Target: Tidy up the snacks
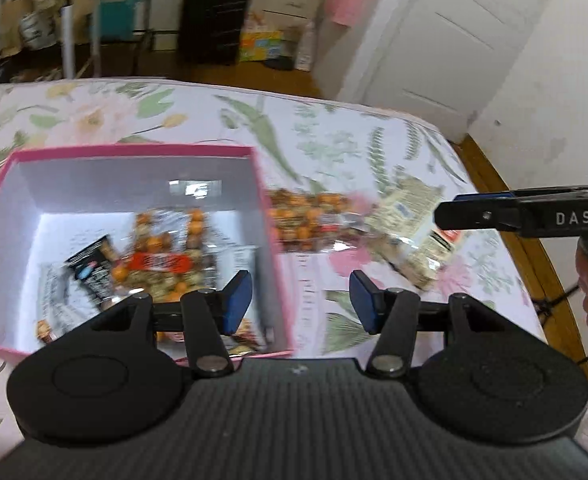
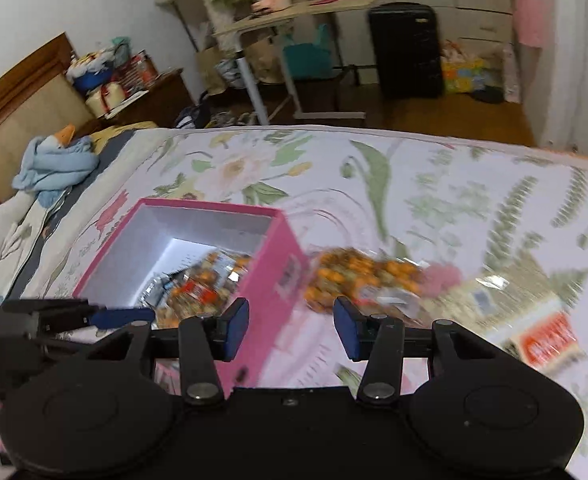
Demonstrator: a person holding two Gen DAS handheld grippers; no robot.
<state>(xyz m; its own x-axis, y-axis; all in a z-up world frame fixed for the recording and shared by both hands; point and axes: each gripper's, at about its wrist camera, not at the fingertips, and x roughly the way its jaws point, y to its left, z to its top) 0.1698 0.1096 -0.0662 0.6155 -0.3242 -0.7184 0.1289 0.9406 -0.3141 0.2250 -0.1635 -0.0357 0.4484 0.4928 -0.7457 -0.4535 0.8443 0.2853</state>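
A pink box (image 1: 271, 236) with a white inside stands open on the floral bedspread; it also shows in the right wrist view (image 2: 267, 280). Several snack packs lie inside it (image 1: 161, 260). An orange-and-clear snack bag (image 1: 310, 216) lies on the bed just right of the box, also seen in the right wrist view (image 2: 358, 276). A pale bag with a red label (image 1: 410, 232) lies further right (image 2: 546, 336). My left gripper (image 1: 300, 300) is open and empty over the box's right wall. My right gripper (image 2: 291, 328) is open and empty above the box's right wall and the orange bag.
The floral bed (image 2: 414, 184) ends at a wooden frame (image 1: 506, 200) on the right. A blue cloth and duck toy (image 2: 57, 160) lie near the headboard. A black suitcase (image 2: 406, 48), a folding table (image 2: 294, 16) and a white door (image 1: 446, 32) stand beyond the bed.
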